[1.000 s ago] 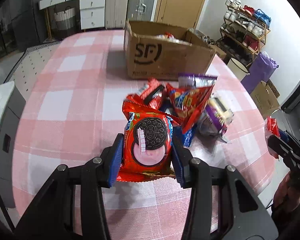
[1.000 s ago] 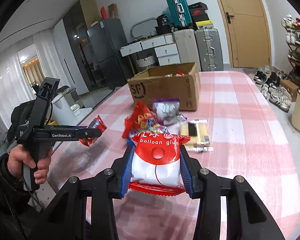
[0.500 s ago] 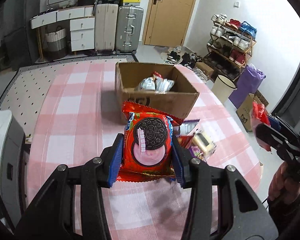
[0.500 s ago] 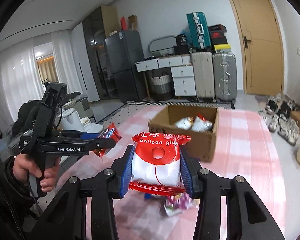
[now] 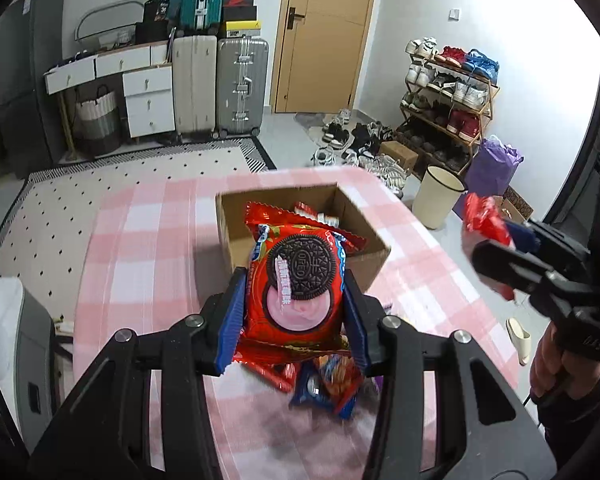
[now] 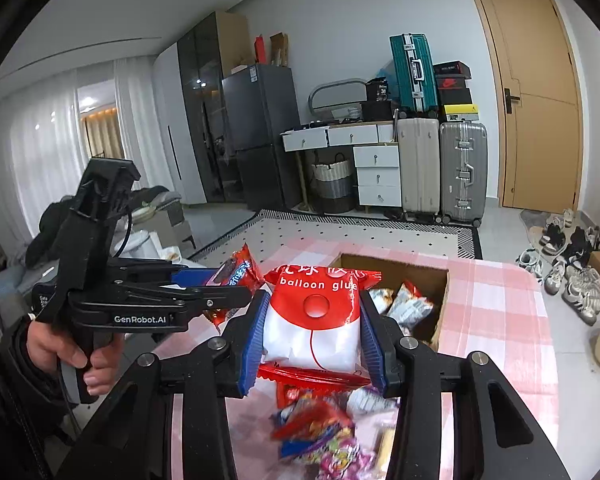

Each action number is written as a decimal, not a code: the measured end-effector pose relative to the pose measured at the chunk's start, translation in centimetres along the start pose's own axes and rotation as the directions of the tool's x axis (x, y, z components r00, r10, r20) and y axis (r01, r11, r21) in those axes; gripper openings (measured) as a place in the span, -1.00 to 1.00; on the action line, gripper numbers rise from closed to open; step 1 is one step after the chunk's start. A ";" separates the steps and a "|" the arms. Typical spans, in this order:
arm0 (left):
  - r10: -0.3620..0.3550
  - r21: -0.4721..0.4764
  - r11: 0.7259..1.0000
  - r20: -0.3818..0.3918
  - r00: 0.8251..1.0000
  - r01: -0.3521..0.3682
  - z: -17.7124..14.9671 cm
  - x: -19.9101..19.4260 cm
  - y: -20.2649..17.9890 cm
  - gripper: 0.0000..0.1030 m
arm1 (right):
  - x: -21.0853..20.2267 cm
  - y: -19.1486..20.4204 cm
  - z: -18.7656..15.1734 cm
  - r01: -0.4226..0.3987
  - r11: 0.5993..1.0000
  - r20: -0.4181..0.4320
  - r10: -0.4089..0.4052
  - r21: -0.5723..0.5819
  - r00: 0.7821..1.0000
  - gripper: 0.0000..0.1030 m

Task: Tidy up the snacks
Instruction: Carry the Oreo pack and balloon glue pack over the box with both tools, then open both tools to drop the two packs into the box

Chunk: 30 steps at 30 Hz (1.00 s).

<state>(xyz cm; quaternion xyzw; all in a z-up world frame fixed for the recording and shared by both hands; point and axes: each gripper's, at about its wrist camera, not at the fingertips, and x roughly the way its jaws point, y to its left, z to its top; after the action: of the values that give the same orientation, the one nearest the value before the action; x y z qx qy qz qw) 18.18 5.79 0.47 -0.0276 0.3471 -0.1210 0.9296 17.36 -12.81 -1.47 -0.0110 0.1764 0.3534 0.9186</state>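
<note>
**Two snacks held up by the box**

My left hand-held gripper (image 5: pixel 296 300) is closed on the red Oreo pack (image 5: pixel 298 280). The blue pads (image 5: pixel 232 320) press on both sides of the pack. The pack stands upright between them, up in the air, in front of the cardboard box (image 5: pixel 228 220).

My right hand-held gripper (image 6: pixel 312 336) is closed on the red and white balloon glue pack (image 6: pixel 312 320). That pack is also upright and off the surface. It is just in front of the near left corner of the box.

The box sits open on the pink checked surface (image 5: pixel 148 240). There are some silver and red snack bags (image 6: pixel 404 304) lying inside it.

Below my two hand-held grippers is a pile of loose snacks (image 6: pixel 320 432) on the surface. The pile looks blurry, so I cannot tell each one apart.

From the right camera I can see my left hand (image 6: pixel 72 352) around the black handle. My left hand-held gripper is beside my right one, near it but not touching.
</note>
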 end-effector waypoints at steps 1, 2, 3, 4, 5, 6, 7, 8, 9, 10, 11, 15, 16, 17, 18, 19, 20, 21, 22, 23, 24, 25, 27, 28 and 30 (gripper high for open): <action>-0.002 0.003 1.000 0.003 1.000 0.002 0.7 0.2 -0.2 -0.19 | 0.3 -0.2 0.5 0.001 1.000 0.003 -0.001 0.001 1.000 -0.16; -0.004 0.006 1.000 0.009 1.000 0.004 1.4 0.3 -0.2 -0.19 | 0.4 -0.5 0.8 0.002 1.000 0.005 -0.002 0.002 1.000 -0.16; -0.002 0.009 1.000 0.012 1.000 0.002 2.1 0.6 -0.3 -0.19 | 0.7 -0.8 1.2 0.006 1.000 0.005 -0.006 0.004 1.000 -0.16; 0.002 0.013 1.000 0.015 1.000 -0.002 2.8 0.8 -0.5 -0.19 | 1.1 -1.1 1.6 0.018 1.000 0.000 -0.018 0.005 1.000 -0.16; -0.002 0.011 1.000 0.016 1.000 0.002 3.3 1.0 -0.5 -0.19 | 1.5 -1.5 1.9 0.032 0.999 -0.006 -0.032 0.013 0.999 -0.16; -0.007 0.010 1.000 0.015 1.000 0.006 3.8 1.3 -0.6 -0.19 | 1.8 -1.9 2.1 0.036 0.999 -0.010 -0.035 0.020 0.999 -0.16; -0.012 0.008 1.000 0.014 1.000 0.012 4.3 1.7 -0.6 -0.19 | 2.3 -2.3 2.4 0.038 0.999 -0.018 -0.038 0.027 0.999 -0.16; -0.015 0.001 1.000 0.014 1.000 0.014 4.7 2.0 -0.5 -0.19 | 2.7 -2.8 2.7 0.044 0.998 -0.026 -0.044 0.033 0.999 -0.16; -0.017 -0.002 1.000 0.013 1.000 0.017 5.3 2.5 -0.6 -0.19 | 3.1 -3.2 2.9 0.048 0.998 -0.028 -0.047 0.034 0.999 -0.16; -0.023 -0.006 1.000 0.012 1.000 0.023 5.8 3.0 -0.5 -0.19 | 3.4 -3.6 3.2 0.050 0.998 -0.029 -0.049 0.037 0.998 -0.16; -0.025 -0.010 1.000 0.011 1.000 0.025 6.2 3.4 -0.4 -0.19 | 3.7 -3.9 3.5 0.051 0.998 -0.029 -0.050 0.038 0.998 -0.16; -0.036 -0.019 0.999 -0.001 0.999 0.036 7.8 5.3 -0.3 -0.19 | 5.1 -5.4 4.7 0.062 0.997 -0.028 -0.060 0.047 0.998 -0.16; -0.041 -0.018 0.999 -0.003 0.999 0.041 8.2 5.9 -0.2 -0.19 | 5.5 -5.8 5.1 0.064 0.997 -0.030 -0.062 0.049 0.998 -0.16; -0.045 -0.019 0.999 -0.005 0.999 0.045 8.6 6.6 -0.2 -0.19 | 6.0 -6.2 5.6 0.068 0.996 -0.032 -0.066 0.051 0.997 -0.16; -0.049 -0.022 0.999 -0.006 0.999 0.049 8.8 7.0 -0.2 -0.19 | 6.4 -6.5 5.9 0.070 0.996 -0.034 -0.069 0.053 0.997 -0.16; -0.054 -0.027 0.998 -0.009 0.998 0.054 9.3 7.6 -0.1 -0.19 | 6.8 -6.9 6.3 0.071 0.996 -0.036 -0.069 0.053 0.997 -0.16; -0.060 -0.032 0.998 -0.013 0.998 0.060 9.8 8.3 0.1 -0.19 | 7.2 -7.2 6.7 0.074 0.996 -0.036 -0.072 0.051 0.997 -0.16; -0.062 -0.037 0.997 -0.019 0.998 0.062 9.9 9.0 0.2 -0.19 | 7.6 -7.5 7.0 0.077 0.996 -0.036 -0.076 0.049 0.996 -0.16; -0.064 -0.040 0.997 -0.025 0.998 0.063 10.2 9.7 0.4 -0.19 | 8.1 -7.8 7.3 0.080 0.996 -0.037 -0.078 0.049 0.996 -0.16; -0.068 -0.043 0.997 -0.032 0.997 0.067 10.5 10.4 0.6 -0.19 | 8.7 -8.2 7.5 0.082 0.995 -0.042 -0.079 0.054 0.996 -0.16; -0.072 -0.044 0.997 -0.039 0.997 0.070 10.7 11.2 0.7 -0.19 | 9.3 -8.5 7.7 0.081 0.995 -0.047 -0.078 0.059 0.996 -0.16; -0.072 -0.044 0.997 -0.050 0.996 0.070 11.0 12.1 0.9 -0.19 | 10.1 -9.0 7.7 0.079 0.995 -0.055 -0.076 0.067 0.996 -0.16; -0.062 -0.037 0.998 -0.063 0.996 0.059 11.2 13.7 1.2 -0.19 | 11.2 -9.5 7.7 0.077 0.994 -0.069 -0.072 0.078 0.995 -0.16; -0.060 -0.034 0.998 -0.072 0.996 0.057 11.5 14.7 1.4 -0.19 | 12.1 -9.8 7.7 0.074 0.994 -0.081 -0.067 0.085 0.994 -0.16; -0.068 -0.046 0.997 -0.087 0.994 0.064 11.6 16.3 1.8 -0.19 | 13.6 -10.5 7.8 0.079 0.993 -0.101 -0.070 0.089 0.992 -0.16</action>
<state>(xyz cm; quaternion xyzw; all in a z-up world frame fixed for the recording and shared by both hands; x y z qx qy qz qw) 38.05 3.18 -1.35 -0.0538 0.3893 -0.1454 0.9080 36.00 -10.74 0.19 0.0078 0.2366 0.3094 0.9210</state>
